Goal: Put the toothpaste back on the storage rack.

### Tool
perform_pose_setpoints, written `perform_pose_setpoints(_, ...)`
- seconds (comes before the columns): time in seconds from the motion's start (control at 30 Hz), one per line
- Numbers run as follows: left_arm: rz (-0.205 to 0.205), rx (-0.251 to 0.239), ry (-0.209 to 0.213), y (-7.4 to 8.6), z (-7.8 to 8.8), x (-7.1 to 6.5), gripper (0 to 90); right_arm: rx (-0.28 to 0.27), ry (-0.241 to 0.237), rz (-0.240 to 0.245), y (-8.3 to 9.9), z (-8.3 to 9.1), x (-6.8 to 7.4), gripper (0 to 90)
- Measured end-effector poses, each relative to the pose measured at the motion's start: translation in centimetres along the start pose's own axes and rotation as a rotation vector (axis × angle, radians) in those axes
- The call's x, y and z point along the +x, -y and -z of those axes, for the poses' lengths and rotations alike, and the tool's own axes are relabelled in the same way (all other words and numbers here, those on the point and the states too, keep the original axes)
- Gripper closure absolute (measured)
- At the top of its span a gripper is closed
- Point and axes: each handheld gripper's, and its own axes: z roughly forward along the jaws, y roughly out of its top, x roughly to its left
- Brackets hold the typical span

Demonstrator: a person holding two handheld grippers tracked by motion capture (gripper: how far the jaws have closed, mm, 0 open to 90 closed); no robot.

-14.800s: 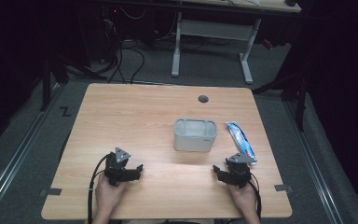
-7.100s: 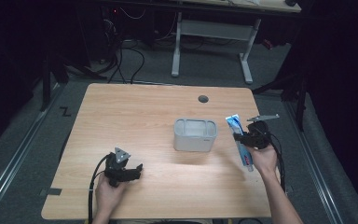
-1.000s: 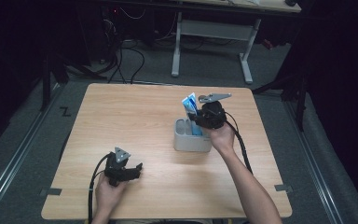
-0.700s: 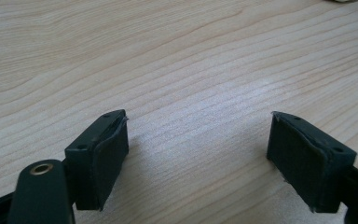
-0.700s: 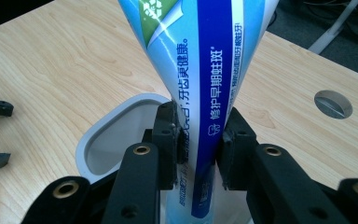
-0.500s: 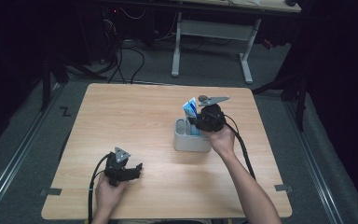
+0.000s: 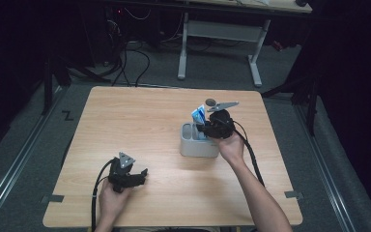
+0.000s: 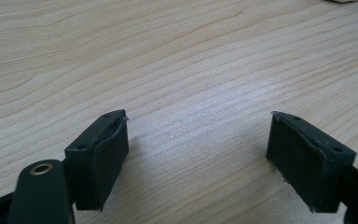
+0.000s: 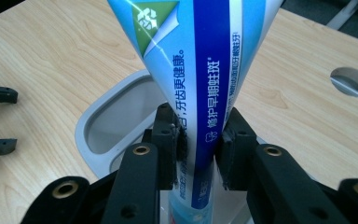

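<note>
Right gripper (image 7: 206, 129) is clamped on a blue and white toothpaste tube (image 9: 200, 79), both pads pressing its sides low on the body, as seen in the right gripper view. The tube stands roughly upright, its lower end inside the grey open-top container (image 7: 193, 146) and its flat crimped end rising above the jaws; in the high view the tube (image 7: 198, 115) leans slightly toward the far side of the table. The container sits right of the middle of the wooden table (image 7: 140, 121), the holding hand (image 7: 231, 147) just beside its near right corner. A round grommet hole (image 9: 352, 81) lies in the tabletop beyond the container. Left gripper (image 7: 134, 175) rests near the front left of the table, well apart from the container; the left gripper view shows its jaws wide apart with only bare wood grain between them
</note>
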Motion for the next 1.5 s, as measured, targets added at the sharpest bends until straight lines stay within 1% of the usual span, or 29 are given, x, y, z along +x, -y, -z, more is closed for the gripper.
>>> perform_pose_setpoints(0.13,-0.001,0.0,0.0,0.0,0.0,0.0,20.9,0.004,0.011,0.01,0.1,0.2,0.1,71.1)
perform_pose_setpoints(0.3,-0.001,0.0,0.002,0.0,0.0,0.0,20.9,-0.015,0.009,-0.025,0.2,0.0,-0.3,70.5)
perform_pose_setpoints(0.47,-0.001,0.0,0.002,0.0,0.0,0.0,20.9,-0.014,0.019,-0.035,0.2,0.0,-0.3,69.7)
perform_pose_setpoints(0.5,-0.002,0.001,0.001,0.0,0.0,0.0,20.8,-0.017,0.015,-0.043,0.3,0.0,-0.4,69.4)
perform_pose_setpoints(0.53,-0.002,0.001,0.001,0.0,0.0,-0.1,20.7,-0.022,0.009,-0.061,0.3,-0.1,-0.5,68.5)
perform_pose_setpoints(0.63,-0.002,0.001,0.001,0.0,0.0,-0.1,20.7,-0.028,0.01,-0.055,0.3,-0.1,-0.5,67.8)
perform_pose_setpoints(0.67,-0.002,0.001,0.001,0.0,0.0,-0.1,20.7,-0.031,0.01,-0.056,0.3,-0.2,-0.5,67.2)
perform_pose_setpoints(0.7,-0.002,0.001,0.001,0.0,0.0,-0.1,20.7,-0.03,0.009,-0.062,0.3,-0.3,-0.5,63.0)
perform_pose_setpoints(0.73,-0.002,0.001,0.001,0.0,0.0,-0.1,20.7,-0.03,0.009,-0.062,0.3,-0.3,-0.5,63.0)
perform_pose_setpoints(0.77,-0.002,0.001,0.0,0.0,0.0,-0.1,20.7,-0.035,0.0,-0.068,0.3,-0.4,-0.5,58.3)
perform_pose_setpoints(0.8,-0.002,0.001,0.0,0.0,0.0,-0.1,20.7,-0.035,0.0,-0.068,0.3,-0.4,-0.5,58.3)
perform_pose_setpoints(0.83,-0.002,0.001,-0.001,0.0,0.0,-0.1,20.7,-0.04,-0.006,-0.074,0.2,-0.5,-0.4,55.8)
perform_pose_setpoints(0.9,-0.002,0.001,-0.001,0.0,0.0,-0.1,20.7,-0.043,-0.002,-0.071,0.2,-0.4,-0.3,54.7)
perform_pose_setpoints(0.93,-0.001,0.001,-0.001,0.0,0.1,-0.1,20.7,-0.055,-0.008,-0.079,0.1,-0.2,-0.3,52.8)
perform_pose_setpoints(1.03,0.001,0.001,-0.002,0.1,0.1,-0.1,20.7,-0.06,-0.007,-0.073,0.1,0.2,-0.3,51.1)
perform_pose_setpoints(1.1,0.003,-0.001,-0.002,0.1,0.1,-0.1,20.8,-0.055,0.004,-0.071,0.1,0.6,-0.4,50.6)
perform_pose_setpoints(1.23,0.003,-0.001,-0.002,0.1,0.1,-0.1,20.9,-0.065,0.011,-0.073,0.1,1.2,-0.7,49.2)
perform_pose_setpoints(1.27,0.003,-0.001,-0.003,0.1,0.1,-0.1,20.9,-0.069,0.014,-0.075,0.1,1.4,-0.7,48.8)
perform_pose_setpoints(1.3,0.003,-0.001,-0.003,0.1,0.1,-0.1,20.9,-0.087,0.016,-0.08,0.1,1.7,-0.7,48.6)
perform_pose_setpoints(1.33,0.003,-0.001,-0.003,0.1,0.1,-0.1,20.9,-0.103,0.007,-0.09,0.2,1.9,-0.8,47.7)
perform_pose_setpoints(1.43,0.004,-0.001,-0.003,0.1,0.1,-0.1,21.0,-0.088,0.02,-0.066,0.2,1.9,-0.7,46.5)
perform_pose_setpoints(1.5,0.004,-0.001,-0.004,0.1,0.1,-0.1,21.0,-0.091,0.013,-0.066,0.3,2.0,-0.6,46.3)
